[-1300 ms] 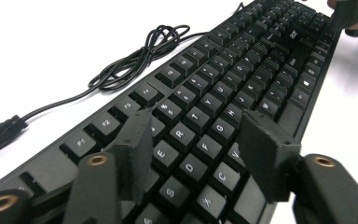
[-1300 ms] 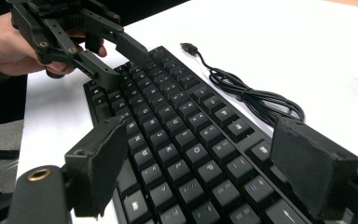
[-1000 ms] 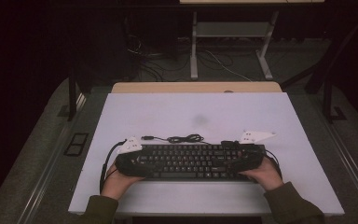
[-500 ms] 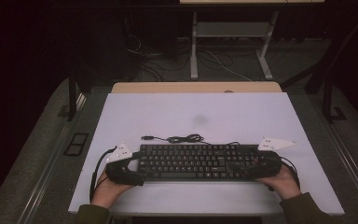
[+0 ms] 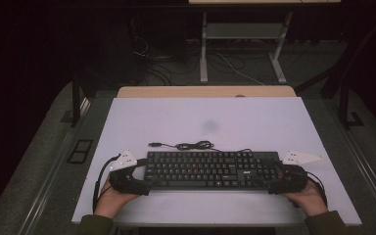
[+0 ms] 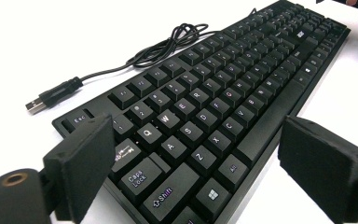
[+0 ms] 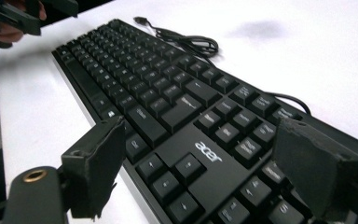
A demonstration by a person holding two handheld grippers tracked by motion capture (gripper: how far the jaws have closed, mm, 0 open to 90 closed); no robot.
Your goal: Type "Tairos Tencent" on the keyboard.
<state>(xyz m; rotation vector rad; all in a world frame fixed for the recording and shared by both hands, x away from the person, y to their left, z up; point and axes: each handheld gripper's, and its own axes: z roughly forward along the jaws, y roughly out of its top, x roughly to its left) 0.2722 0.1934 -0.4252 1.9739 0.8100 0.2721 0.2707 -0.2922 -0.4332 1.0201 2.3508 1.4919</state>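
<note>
The keyboard is black and carries the brand "acer" in white on the bare patch above its arrow keys, plain in the right gripper view. In the left gripper view many key legends read clearly: Esc, Caps Lock, Shift, Alt, a Windows logo, and the letters Q, W, E, R, A, Z, X, C. The keyboard lies flat on the white table, near its near edge, long side running left to right. Its cable lies in a loose coil on the table just beyond the far edge, ending in a USB plug to the left; the plug also shows at the left of the left gripper view. The left gripper sits at the keyboard's left end, held in a hand that comes in from the near edge, and points right along the keys. Its jaws have just been opening and stand wide, one on each side of the left end, pads off the keyboard. The right gripper sits at the right end, in a hand, pointing left. Its jaws also stand open, straddling the right end by the arrow keys, without pressing on it.
</note>
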